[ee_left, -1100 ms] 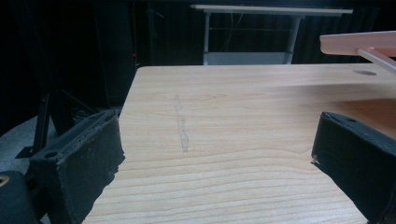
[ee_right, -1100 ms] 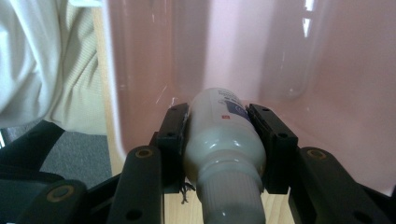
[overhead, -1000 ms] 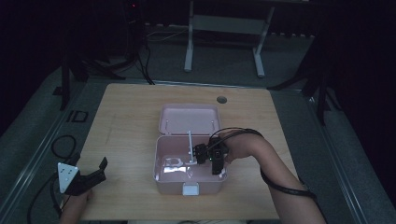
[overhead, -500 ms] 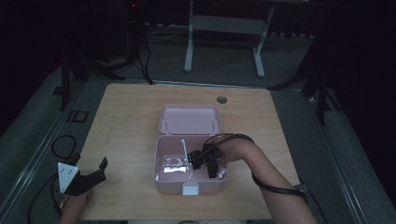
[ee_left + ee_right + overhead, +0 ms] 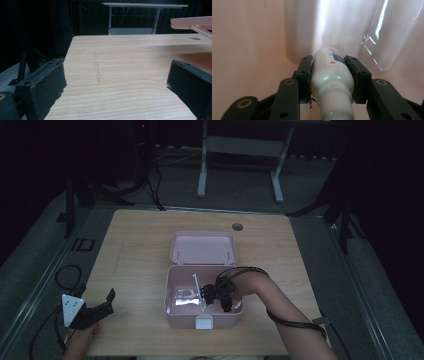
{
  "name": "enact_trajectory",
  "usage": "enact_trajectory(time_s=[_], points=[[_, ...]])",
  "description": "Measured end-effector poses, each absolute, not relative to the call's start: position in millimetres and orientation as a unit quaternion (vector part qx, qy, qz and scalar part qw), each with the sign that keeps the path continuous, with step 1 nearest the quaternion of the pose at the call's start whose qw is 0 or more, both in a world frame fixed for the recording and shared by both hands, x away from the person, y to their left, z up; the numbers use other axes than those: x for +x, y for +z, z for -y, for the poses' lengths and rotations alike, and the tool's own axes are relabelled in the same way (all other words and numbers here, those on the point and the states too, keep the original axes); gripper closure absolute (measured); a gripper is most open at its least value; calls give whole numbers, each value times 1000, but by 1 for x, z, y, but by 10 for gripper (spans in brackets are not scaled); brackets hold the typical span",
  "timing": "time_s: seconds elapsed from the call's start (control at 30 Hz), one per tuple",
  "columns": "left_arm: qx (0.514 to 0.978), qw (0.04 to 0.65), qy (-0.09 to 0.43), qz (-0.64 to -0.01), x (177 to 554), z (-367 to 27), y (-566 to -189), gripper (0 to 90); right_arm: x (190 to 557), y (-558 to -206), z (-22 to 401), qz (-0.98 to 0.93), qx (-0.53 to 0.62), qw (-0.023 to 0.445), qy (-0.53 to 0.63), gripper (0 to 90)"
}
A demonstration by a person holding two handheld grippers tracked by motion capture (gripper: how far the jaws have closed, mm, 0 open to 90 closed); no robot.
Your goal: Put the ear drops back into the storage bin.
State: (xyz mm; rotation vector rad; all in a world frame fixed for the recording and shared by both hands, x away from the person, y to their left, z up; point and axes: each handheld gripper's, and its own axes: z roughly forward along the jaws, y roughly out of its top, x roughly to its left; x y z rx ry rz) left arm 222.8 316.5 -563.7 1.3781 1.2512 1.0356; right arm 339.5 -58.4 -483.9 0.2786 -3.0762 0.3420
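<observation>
Right gripper view, nearest first: your right gripper is clenched on a white bottle, one black pad pressed against each flank, the ribbed white cap toward the camera and the labelled body pointing away. Beyond the bottle lies the pink inner surface of the box, with a clear plastic bag lying ahead of the bottle; whether the bottle touches it cannot be told.

In the high view your right gripper sits down inside the open pink box, toward its right half, your forearm entering over the right wall. The clear bag glints in the left half of the box, and a thin white stick stands tilted just beside the gripper. The box's lid lies flat and open behind the body.

Your left gripper rests near the table's front left corner, well apart from the box. In the left gripper view its jaws stand wide with nothing between them, bare wooden table ahead, and the edge of the pink lid at the far right.
</observation>
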Motion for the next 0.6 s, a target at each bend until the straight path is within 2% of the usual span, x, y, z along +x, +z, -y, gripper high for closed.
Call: enact_trajectory(time_s=[0.4,0.6], points=[[566,484,425,-514,223,-316,-564,19,339,-494,56,986,92,11,136,591],[566,485,425,-514,223,-317,-564,19,340,-492,57,987,90,17,130,548]])
